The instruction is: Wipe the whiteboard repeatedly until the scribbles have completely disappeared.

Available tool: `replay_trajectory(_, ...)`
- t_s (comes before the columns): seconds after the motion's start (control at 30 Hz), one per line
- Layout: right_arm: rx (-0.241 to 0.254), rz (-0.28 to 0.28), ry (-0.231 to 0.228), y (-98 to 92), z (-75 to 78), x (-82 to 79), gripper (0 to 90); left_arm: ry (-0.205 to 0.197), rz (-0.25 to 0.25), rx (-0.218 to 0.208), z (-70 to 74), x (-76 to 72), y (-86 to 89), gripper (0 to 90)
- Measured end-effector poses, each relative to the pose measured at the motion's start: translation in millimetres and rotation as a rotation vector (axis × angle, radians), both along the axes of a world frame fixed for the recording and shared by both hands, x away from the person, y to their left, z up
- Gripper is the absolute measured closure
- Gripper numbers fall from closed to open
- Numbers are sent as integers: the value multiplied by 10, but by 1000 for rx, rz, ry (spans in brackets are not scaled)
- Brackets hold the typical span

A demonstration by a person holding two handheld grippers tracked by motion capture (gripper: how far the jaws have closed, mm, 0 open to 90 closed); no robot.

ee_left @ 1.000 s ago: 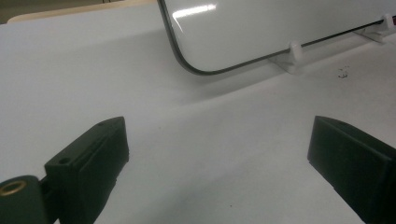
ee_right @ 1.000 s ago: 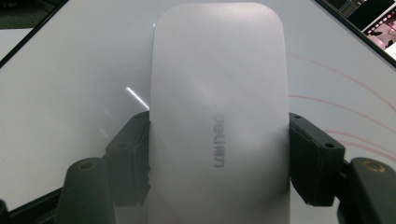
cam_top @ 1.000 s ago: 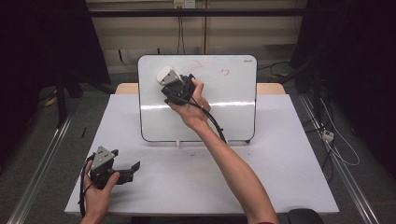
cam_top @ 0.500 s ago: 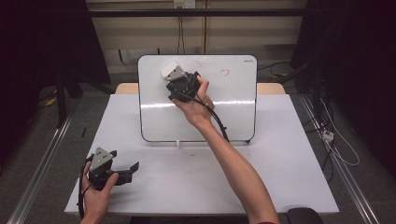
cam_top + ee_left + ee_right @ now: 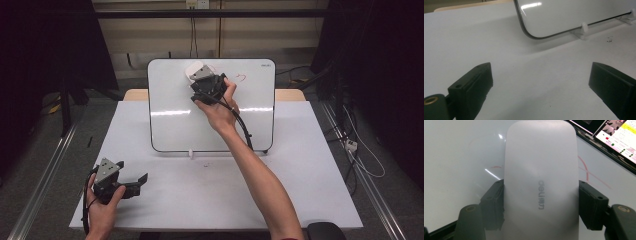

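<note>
Left hand-held gripper is held near the surface's front-left corner, jaws wide apart, nothing between them. Right hand-held gripper is clamped on a white eraser, pressed against the upright whiteboard near its top edge.

The right gripper presses a white eraser against the whiteboard's upper part; the left gripper rests well below the whiteboard.

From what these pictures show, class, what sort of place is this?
Probably a lab or studio set up for recording: a whiteboard propped on a white table, dark curtains at both sides, and loose cables on the floor.
</note>
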State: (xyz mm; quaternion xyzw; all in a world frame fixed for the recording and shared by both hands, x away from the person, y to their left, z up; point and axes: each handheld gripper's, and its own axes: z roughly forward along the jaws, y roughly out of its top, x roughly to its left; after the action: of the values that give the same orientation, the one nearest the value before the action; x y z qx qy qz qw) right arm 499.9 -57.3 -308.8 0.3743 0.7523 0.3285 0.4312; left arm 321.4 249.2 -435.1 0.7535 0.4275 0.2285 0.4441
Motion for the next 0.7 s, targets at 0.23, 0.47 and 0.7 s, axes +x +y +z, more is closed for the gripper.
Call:
replay_trajectory(0.23, 26, -36, 2, -175, 21, 3, 316, 1, 1, 5, -3, 0, -4, 52)
replay_trajectory(0.47, 52, -62, 3, -385, 43, 3, 315, 0, 0, 7, -7, -2, -5, 52)
replay_trajectory(0.7, 86, -102, 2, -641, 48, -11, 316, 1, 3, 8, -9, -4, -4, 52)
